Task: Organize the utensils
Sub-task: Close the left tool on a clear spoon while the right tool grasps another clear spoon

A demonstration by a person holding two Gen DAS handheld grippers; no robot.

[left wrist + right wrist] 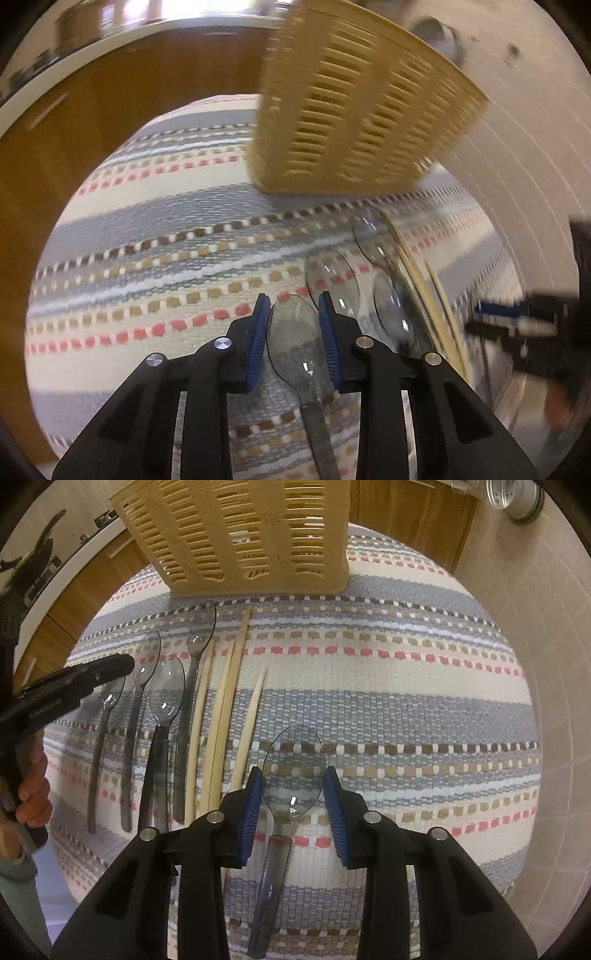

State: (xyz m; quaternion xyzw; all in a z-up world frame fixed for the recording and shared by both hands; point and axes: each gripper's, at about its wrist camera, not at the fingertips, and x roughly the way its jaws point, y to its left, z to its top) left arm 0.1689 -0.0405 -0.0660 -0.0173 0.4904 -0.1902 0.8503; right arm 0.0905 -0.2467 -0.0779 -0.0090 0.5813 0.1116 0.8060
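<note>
So in the left wrist view, the left gripper (291,332) has its blue pads on either side of a clear smoky plastic spoon (295,350). The bowl sits right between the pads and the pads look like they touch its edges, so I'd call it closed on the spoon at about bowl width. The spoon's long axis runs 12 to 6: bowl end at 12, handle trailing down to 6 under the gripper. Can't tell if it's lifted off the striped woven cloth (147,240) on the desk or lying on it.

Right wrist view is nearly a mirror of that. The right gripper (293,801) sits around a second clear smoky plastic spoon (291,771), bowl between the pads and poking out toward 12, handle running to 6 with a slight lean toward 7. There's a thin gap on the right pad side, so whether it's actually gripping or just straddling it, I can't tell.

The rest of the utensils are at about 10 o'clock from the right gripper: four more clear plastic spoons (166,698) lying side by side, bowls toward 12, and just beside them the pale wooden chopsticks (225,709), also running roughly 12 to 6, tips toward 12.

The beige slotted plastic basket (240,535) stands at 12 on the cloth's far edge, well apart from both grippers.
</note>
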